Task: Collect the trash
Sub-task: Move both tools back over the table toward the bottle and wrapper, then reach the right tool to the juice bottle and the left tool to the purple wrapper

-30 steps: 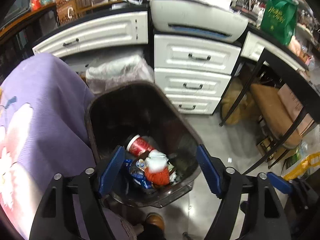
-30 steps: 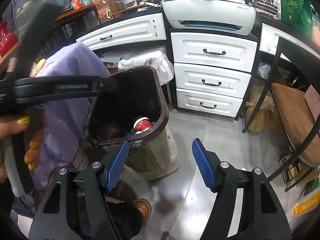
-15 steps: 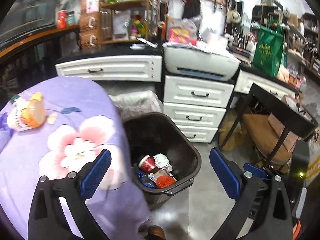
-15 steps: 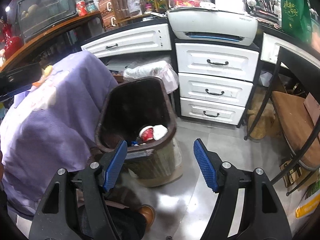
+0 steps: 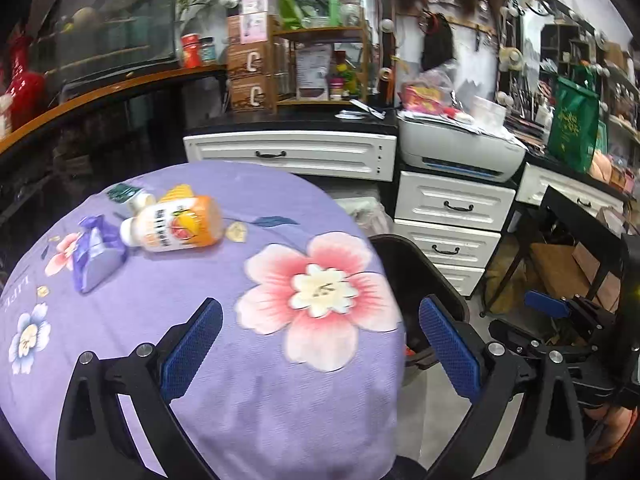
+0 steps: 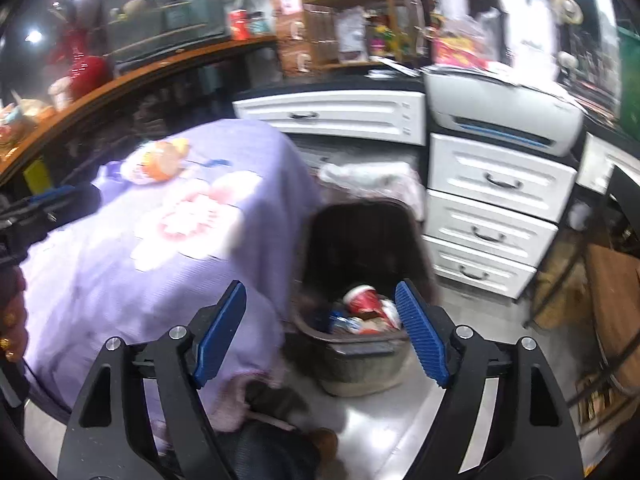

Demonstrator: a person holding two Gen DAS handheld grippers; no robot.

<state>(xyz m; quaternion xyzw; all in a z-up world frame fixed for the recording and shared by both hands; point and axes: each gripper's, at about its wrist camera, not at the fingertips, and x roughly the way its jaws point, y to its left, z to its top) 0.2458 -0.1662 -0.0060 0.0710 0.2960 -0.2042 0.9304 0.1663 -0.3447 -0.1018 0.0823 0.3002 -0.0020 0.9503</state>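
An orange juice bottle [image 5: 172, 224] lies on its side on the purple flowered tablecloth [image 5: 280, 380], next to a purple packet [image 5: 96, 258] and a small green wrapper [image 5: 122, 193]. My left gripper [image 5: 320, 344] hovers over the cloth's near part, wide open and holding nothing, well short of the bottle. The dark trash bin [image 6: 360, 240] stands on the floor beside the table, with a red cup [image 6: 360, 300] and other litter inside. My right gripper [image 6: 320, 336] is above the bin's near rim; its jaws are opening with nothing between them. The bottle [image 6: 156, 160] looks blurred in the right wrist view.
White drawers [image 5: 452, 204] and a printer [image 5: 460, 148] stand behind the bin, with a white plastic bag [image 6: 372, 176] in between. A black-framed table [image 5: 568, 216] is at the right. A person's shoe [image 6: 320, 444] is on the grey floor below me.
Both grippers have risen away from the bin. The left one swung left over the table top and spread its jaws wider. The right one turned left, now showing the table.
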